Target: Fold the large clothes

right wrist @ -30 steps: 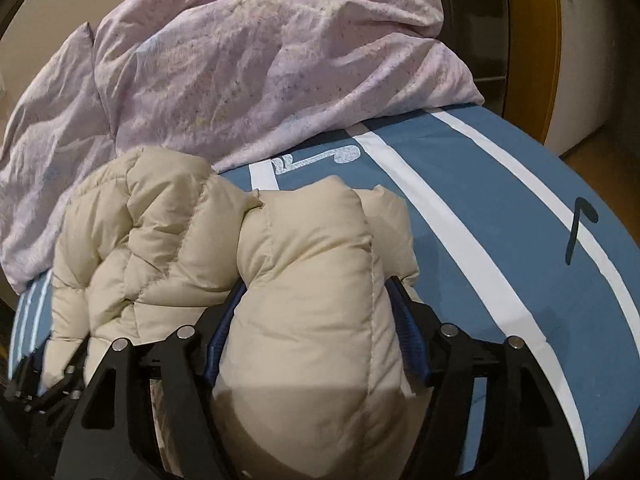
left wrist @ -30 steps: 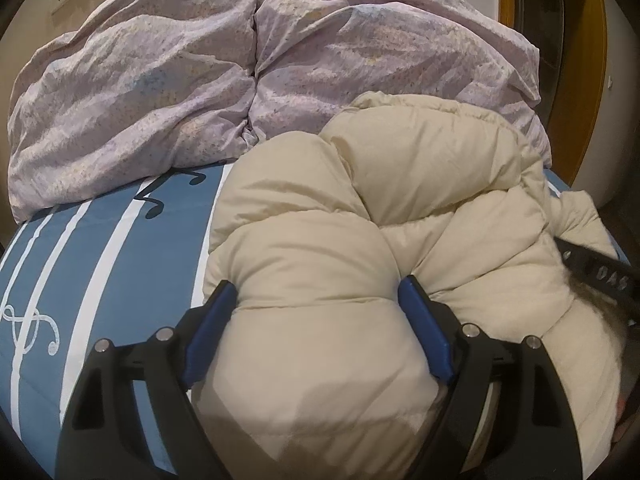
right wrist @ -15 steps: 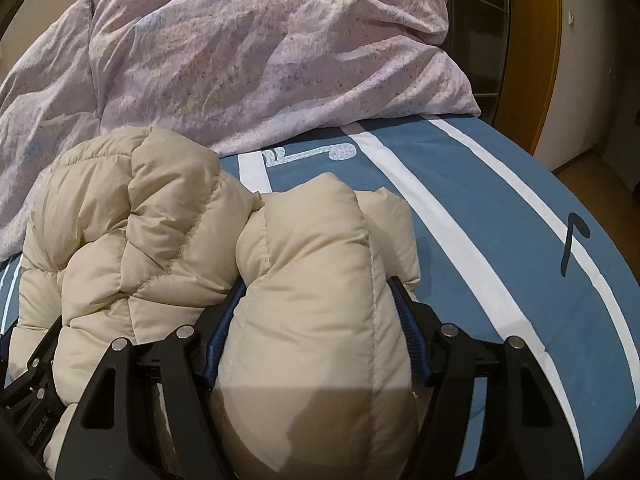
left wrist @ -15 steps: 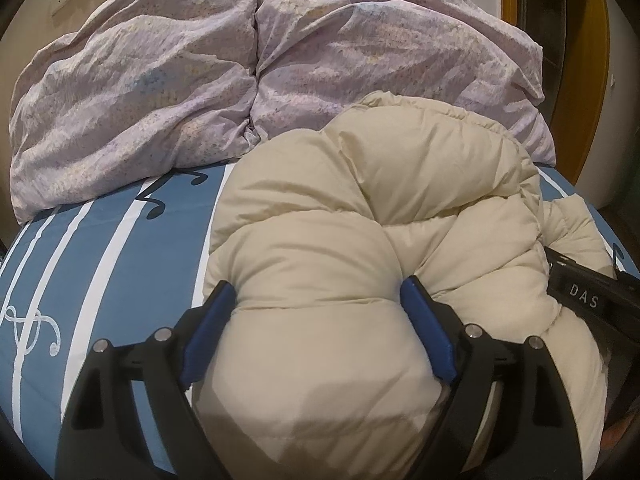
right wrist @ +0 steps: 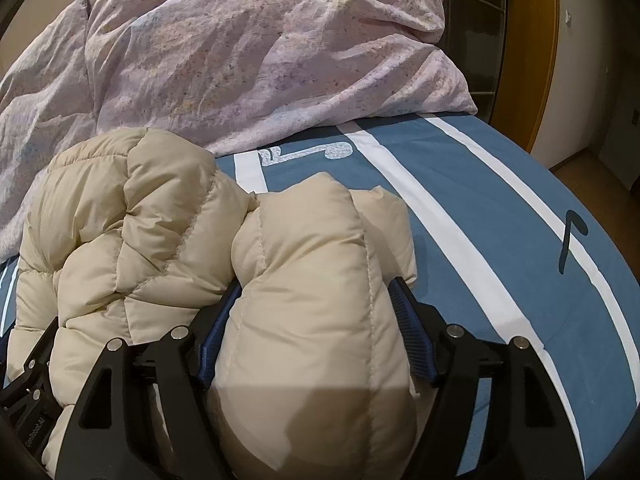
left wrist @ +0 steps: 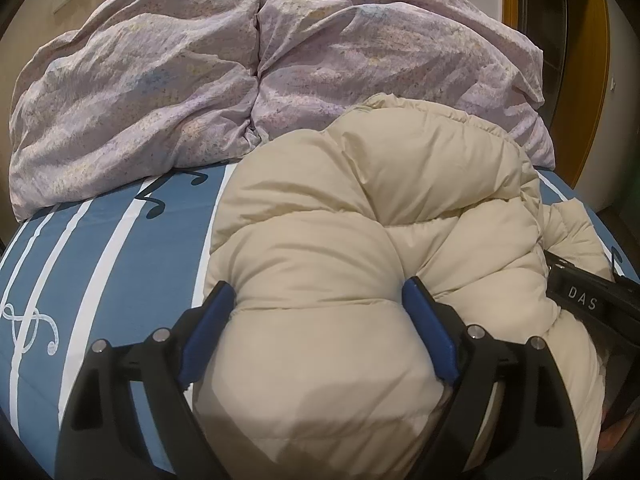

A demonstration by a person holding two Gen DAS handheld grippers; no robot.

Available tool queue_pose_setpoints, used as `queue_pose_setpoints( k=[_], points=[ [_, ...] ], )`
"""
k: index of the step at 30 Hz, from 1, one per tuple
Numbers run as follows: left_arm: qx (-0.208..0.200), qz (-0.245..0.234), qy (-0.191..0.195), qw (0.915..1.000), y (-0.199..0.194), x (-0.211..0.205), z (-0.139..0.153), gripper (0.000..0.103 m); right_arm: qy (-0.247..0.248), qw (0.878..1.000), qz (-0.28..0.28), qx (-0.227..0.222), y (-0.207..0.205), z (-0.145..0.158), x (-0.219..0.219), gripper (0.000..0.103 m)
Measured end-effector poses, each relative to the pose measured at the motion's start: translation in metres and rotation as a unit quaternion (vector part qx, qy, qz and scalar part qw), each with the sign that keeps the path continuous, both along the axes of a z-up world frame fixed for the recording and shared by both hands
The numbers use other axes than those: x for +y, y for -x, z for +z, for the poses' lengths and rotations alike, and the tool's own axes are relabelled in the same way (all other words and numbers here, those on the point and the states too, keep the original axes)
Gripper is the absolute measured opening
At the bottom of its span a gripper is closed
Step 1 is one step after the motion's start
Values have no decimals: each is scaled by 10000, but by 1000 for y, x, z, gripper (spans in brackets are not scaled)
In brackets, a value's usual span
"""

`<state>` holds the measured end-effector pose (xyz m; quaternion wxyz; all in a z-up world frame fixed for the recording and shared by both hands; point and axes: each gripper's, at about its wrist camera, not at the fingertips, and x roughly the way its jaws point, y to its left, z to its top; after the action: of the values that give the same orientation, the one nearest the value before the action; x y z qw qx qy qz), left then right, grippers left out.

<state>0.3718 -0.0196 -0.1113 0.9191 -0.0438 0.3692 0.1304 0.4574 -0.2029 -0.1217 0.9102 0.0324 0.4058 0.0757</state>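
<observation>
A cream puffer jacket [left wrist: 380,208] lies bunched on a blue bed sheet with white stripes [left wrist: 100,248]. My left gripper [left wrist: 316,300] is shut on a thick puffy fold of the jacket, blue pads pressed into both sides. My right gripper [right wrist: 316,300] is shut on another padded fold of the same jacket [right wrist: 132,232], near its right side. The right gripper's black body shows at the right edge of the left wrist view [left wrist: 588,304]. The left gripper's body shows at the lower left of the right wrist view [right wrist: 28,396].
A crumpled lilac duvet [left wrist: 240,64] is heaped across the back of the bed, also in the right wrist view [right wrist: 260,52]. Bare sheet [right wrist: 500,220] lies right of the jacket. A wooden door frame [right wrist: 528,48] and floor are beyond the bed's right edge.
Both grippers have kept their hold on the jacket. The bunched jacket has shifted slightly forward and the two grippers have come a little closer together.
</observation>
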Motion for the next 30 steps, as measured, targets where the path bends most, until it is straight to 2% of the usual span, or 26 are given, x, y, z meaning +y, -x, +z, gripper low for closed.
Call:
queue_pose_setpoints(
  k=[21,25,30],
  points=[
    [-3,3,12,10000,0,1,1,87,-7,10000,-1,5,-1,0,0,74],
    [-5,7,122,9999,-1,3,0,89,-25,10000,-12,29,-1,0,-1,75],
    [-28,66,275,9996,1,7,-1,92,-605,9980,13,170,0,3,-20,76]
  ],
)
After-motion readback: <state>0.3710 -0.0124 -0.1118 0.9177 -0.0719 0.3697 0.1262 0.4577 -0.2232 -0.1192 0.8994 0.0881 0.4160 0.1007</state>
